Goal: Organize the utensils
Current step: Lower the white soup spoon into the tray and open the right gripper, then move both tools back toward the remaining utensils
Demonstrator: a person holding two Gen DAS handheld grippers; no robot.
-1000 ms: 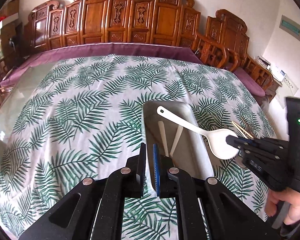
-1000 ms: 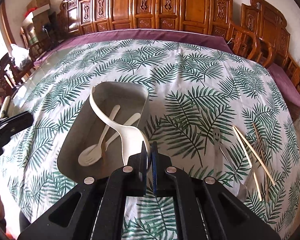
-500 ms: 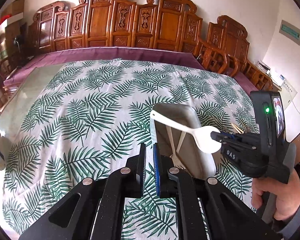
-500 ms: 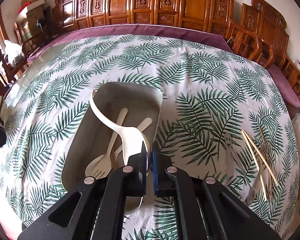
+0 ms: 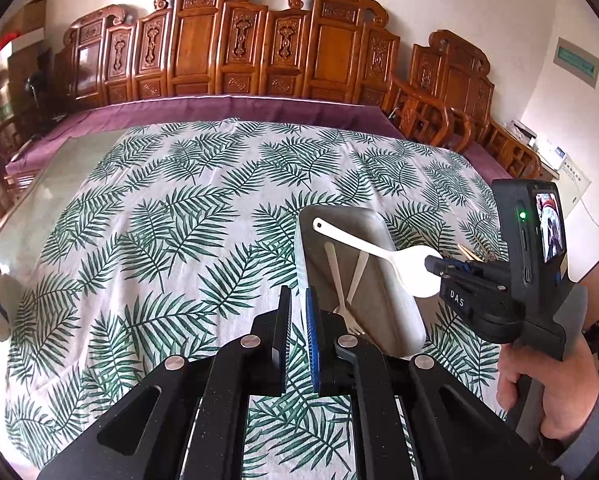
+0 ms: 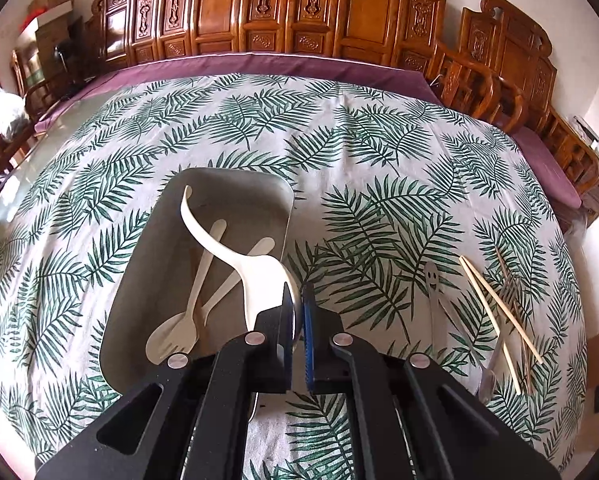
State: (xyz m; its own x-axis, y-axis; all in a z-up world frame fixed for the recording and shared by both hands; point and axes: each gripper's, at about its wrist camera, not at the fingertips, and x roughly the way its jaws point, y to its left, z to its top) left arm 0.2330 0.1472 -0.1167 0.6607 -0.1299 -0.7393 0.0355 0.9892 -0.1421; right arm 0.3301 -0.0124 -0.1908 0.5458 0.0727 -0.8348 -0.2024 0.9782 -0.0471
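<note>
A grey tray (image 6: 147, 264) sits on the leaf-print tablecloth and holds a cream spoon (image 6: 171, 332) and a cream fork (image 6: 235, 276). My right gripper (image 6: 297, 320) is shut on the bowl of a white ladle-like spoon (image 6: 219, 240) and holds it over the tray, handle pointing away. In the left wrist view the same spoon (image 5: 379, 254) hangs over the tray (image 5: 403, 320) in the right gripper (image 5: 435, 264). My left gripper (image 5: 297, 320) is shut and empty, just left of the tray's near end.
Right of the tray lie a metal utensil with a smiley face (image 6: 435, 300), a pair of wooden chopsticks (image 6: 495, 308) and a metal fork (image 6: 515, 304). Carved wooden chairs (image 6: 283, 12) line the far side of the table.
The right gripper has carried the white spoon further over the tray and lowered it. The left gripper has drawn back and a little left; the tray sits further right in its view.
</note>
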